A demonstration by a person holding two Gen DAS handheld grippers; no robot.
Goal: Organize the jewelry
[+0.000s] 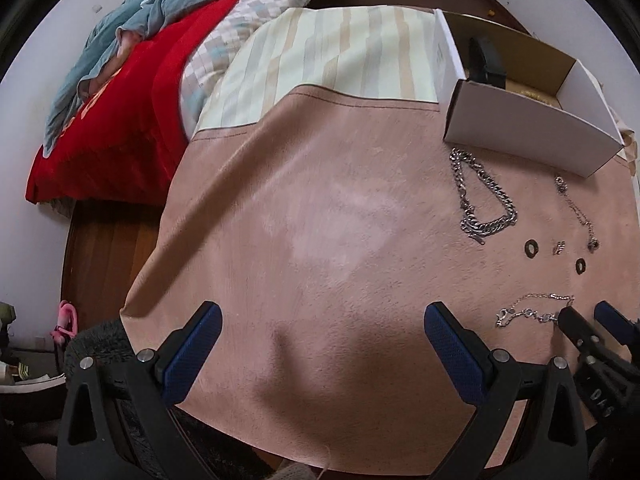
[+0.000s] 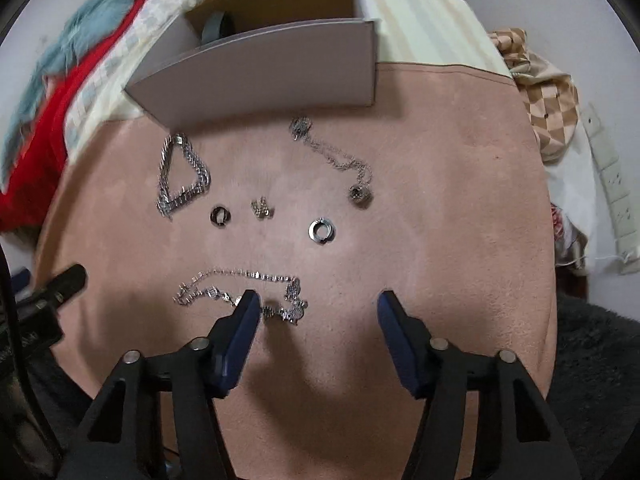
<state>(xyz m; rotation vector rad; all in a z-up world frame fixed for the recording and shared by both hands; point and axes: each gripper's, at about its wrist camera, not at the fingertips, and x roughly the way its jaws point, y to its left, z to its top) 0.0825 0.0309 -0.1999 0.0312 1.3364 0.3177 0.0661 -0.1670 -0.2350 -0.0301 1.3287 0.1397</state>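
Jewelry lies on a pink mat point(image 2: 440, 184). A thick silver chain point(image 2: 182, 176) lies far left, also in the left wrist view point(image 1: 480, 200). A thin pendant necklace point(image 2: 340, 160) lies far right. Two rings point(image 2: 221, 216) point(image 2: 322, 231) and a small charm point(image 2: 261, 209) sit in the middle. A beaded silver necklace point(image 2: 244, 288) lies nearest; my open right gripper point(image 2: 316, 304) hovers low over its right end, its left fingertip point(image 2: 250, 304) at the chain. My left gripper point(image 1: 320, 316) is open and empty over bare mat, left of the jewelry.
An open white cardboard box point(image 2: 260, 68) stands behind the jewelry, with a dark roll inside point(image 2: 218, 24); it shows in the left wrist view point(image 1: 528, 120) too. A bed with red and teal bedding point(image 1: 120, 92) lies to the left. A striped cloth point(image 1: 328, 52) lies under the mat.
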